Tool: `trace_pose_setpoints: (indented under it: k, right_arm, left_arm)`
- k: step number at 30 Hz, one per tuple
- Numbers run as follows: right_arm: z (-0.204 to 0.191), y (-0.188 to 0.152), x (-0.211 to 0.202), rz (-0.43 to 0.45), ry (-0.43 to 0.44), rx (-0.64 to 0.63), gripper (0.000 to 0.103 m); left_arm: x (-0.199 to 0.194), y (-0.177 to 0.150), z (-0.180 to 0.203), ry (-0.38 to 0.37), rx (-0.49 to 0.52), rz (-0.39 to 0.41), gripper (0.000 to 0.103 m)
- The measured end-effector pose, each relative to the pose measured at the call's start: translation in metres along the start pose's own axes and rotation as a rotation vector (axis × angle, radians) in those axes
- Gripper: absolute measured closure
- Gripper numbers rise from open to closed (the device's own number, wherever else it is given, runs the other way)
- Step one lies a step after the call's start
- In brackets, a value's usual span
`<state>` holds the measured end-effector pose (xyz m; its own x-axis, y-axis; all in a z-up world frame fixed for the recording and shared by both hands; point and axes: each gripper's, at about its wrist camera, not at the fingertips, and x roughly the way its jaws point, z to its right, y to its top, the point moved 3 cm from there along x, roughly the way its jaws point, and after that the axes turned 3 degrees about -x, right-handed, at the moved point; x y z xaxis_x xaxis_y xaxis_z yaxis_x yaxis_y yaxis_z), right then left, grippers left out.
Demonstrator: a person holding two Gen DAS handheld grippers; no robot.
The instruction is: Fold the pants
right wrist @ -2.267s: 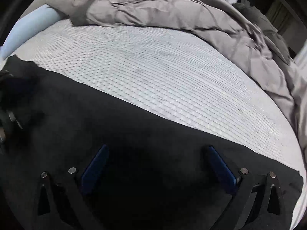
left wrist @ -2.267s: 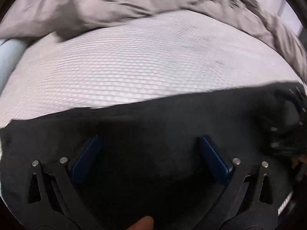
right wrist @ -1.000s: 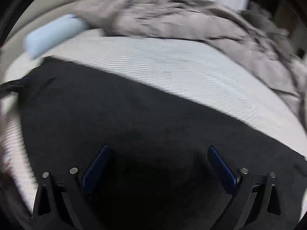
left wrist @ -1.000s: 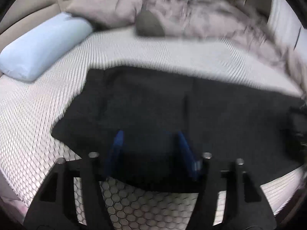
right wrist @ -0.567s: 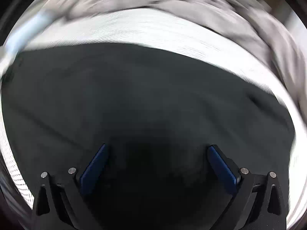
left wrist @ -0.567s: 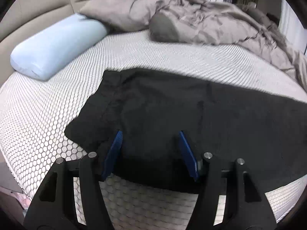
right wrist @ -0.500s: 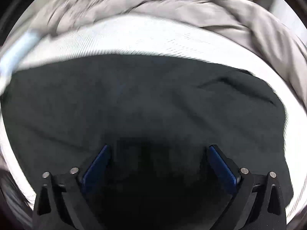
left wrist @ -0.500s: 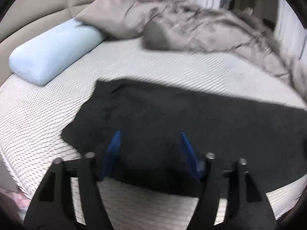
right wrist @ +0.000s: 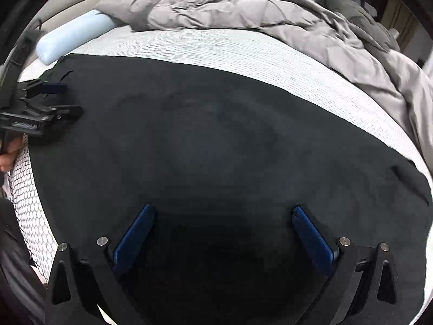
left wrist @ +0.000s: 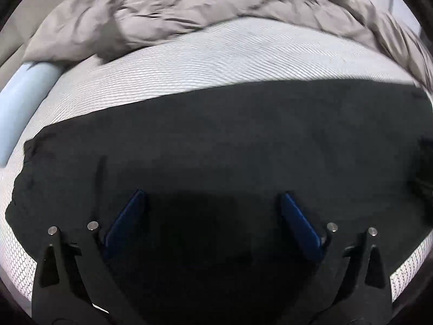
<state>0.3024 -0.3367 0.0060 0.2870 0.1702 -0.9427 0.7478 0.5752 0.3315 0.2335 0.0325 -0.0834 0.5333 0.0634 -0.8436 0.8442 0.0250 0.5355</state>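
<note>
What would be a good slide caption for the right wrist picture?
Right gripper open above black pants spread on a mesh-covered bed, left gripper at their far left end.

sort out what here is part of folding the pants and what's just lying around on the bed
Part of the job:
- black pants, spread flat on the mattress
- left gripper, open over the pants
- right gripper, open over the pants

Just lying about:
- grey duvet, bunched at the far side
- light blue pillow, far left corner
</note>
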Motion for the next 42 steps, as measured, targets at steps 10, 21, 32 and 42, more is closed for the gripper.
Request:
trace_pose_setpoints:
  k: [10,21,32,42]
  right_arm:
    - [0.029,-0.019,-0.042,0.073,0.069,0.175,0.002]
    - [0.04,-0.056,-0.041,0.042,-0.061,0.137,0.001]
    - [0.2,-0.126,-0.069,-0.023,-0.546,0.541,0.001]
    - [0.069,-0.027,-0.023,0.05,-0.213,0.105,0.002]
  left_arm:
    - [-0.056,-0.012,0.005,-0.161,0.036,0.089,0.008]
    - [-0.041,-0.046,0.093,-0.29,0.29,-0.036,0.001]
    - [-0.045,-0.034,0.07,-0.265,0.245,-0.022,0.001]
    - [-0.002,0.013,0.067,-0.185,0.143,-0.068,0.001]
